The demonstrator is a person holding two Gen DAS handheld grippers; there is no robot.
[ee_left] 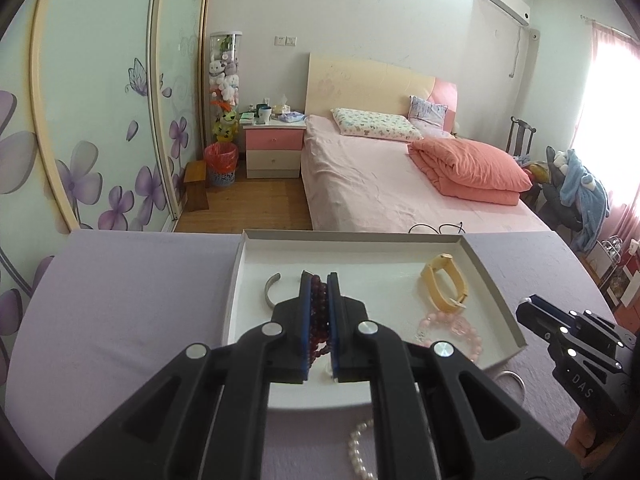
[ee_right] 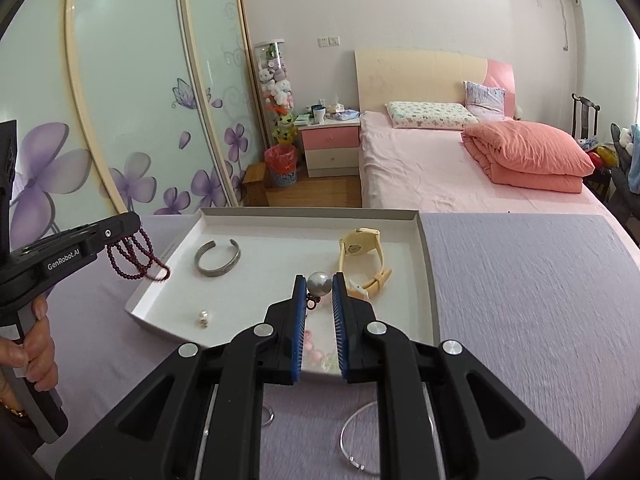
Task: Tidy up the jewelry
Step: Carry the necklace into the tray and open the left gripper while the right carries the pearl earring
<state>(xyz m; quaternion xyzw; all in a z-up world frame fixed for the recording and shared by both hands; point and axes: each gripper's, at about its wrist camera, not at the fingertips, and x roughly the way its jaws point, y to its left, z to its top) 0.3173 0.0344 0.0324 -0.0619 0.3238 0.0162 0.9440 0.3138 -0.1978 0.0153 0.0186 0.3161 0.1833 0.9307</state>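
The left gripper (ee_left: 320, 280) had its blue-padded fingers (ee_left: 306, 312) pinched on a dark red bead bracelet (ee_left: 320, 312). The bracelet was a string of small round garnet-coloured beads wound in several loops. In the right wrist view the loops hung free below the fingertips, beside the near left edge of the tray (ee_right: 424, 248). The right gripper (ee_right: 320, 284) clamped a pearl earring (ee_right: 319, 283) between its fingertips. It was a smooth, glossy grey-white ball with a small dark metal loop hanging under it, held above the tray.

The tray was a shallow rectangular box lid of white card with low upright walls, set on a table (ee_right: 520, 280) covered in a lilac cloth with a fine crinkled texture. Inside it lay an open silver cuff bangle (ee_right: 218, 258), dull and lightly engraved. To its right stood a cream-yellow watch (ee_right: 362, 256) with a rubbery strap, resting on its side. A pale pink translucent bead bracelet (ee_left: 448, 328) lay near the tray's front edge, and a tiny pearl stud (ee_right: 203, 317) sat apart at the front left.

On the cloth before the tray lay a thin wire hoop (ee_right: 352, 440), a small metal ring (ee_right: 268, 416), and a strand of white pearls (ee_left: 360, 448), partly hidden by the left gripper's body.
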